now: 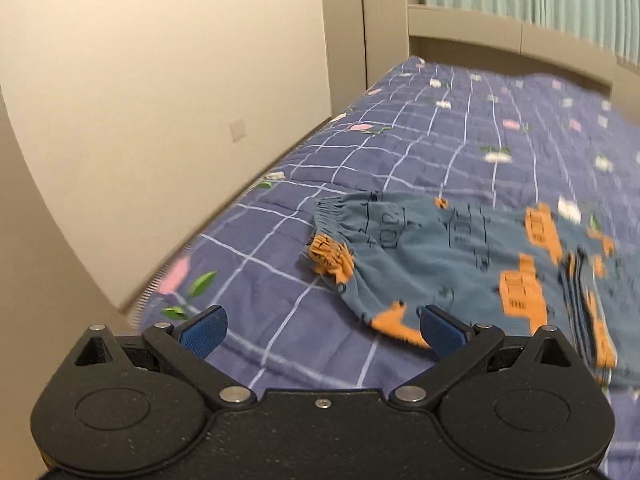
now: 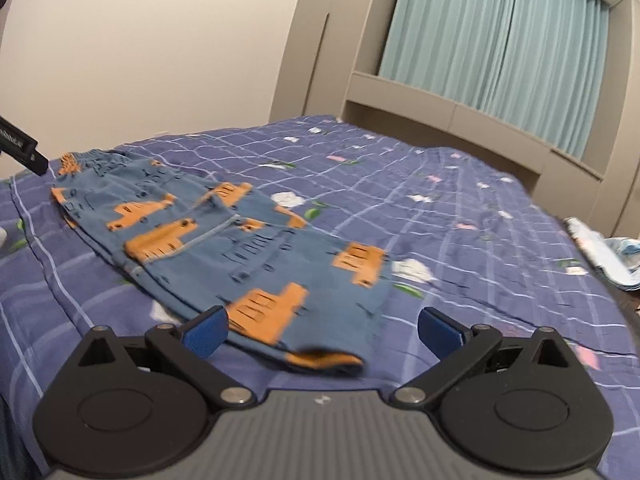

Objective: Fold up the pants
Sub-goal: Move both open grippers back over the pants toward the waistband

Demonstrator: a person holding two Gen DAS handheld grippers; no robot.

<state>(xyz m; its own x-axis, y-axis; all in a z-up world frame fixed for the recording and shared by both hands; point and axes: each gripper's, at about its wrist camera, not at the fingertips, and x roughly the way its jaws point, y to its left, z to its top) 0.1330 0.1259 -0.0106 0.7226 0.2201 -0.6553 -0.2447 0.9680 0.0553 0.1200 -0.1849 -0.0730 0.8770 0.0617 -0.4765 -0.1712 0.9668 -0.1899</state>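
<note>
Small blue pants (image 1: pixel 460 264) with orange house prints lie flat on the purple checked bedspread (image 1: pixel 440 140), one leg folded over the other. The elastic waistband (image 1: pixel 340 220) is at their left end in the left wrist view. My left gripper (image 1: pixel 322 330) is open and empty, just in front of the waist end. In the right wrist view the pants (image 2: pixel 240 248) stretch from far left to near centre. My right gripper (image 2: pixel 322 330) is open and empty, its jaws on either side of the leg hem (image 2: pixel 320 358), above it.
A beige wall (image 1: pixel 140 100) runs along the bed's left side. A beige headboard shelf (image 2: pixel 460 108) and teal curtains (image 2: pixel 500 32) stand behind. Folded pale cloth (image 2: pixel 604 252) lies at the bed's right edge. The left gripper's tip (image 2: pixel 24 148) shows far left.
</note>
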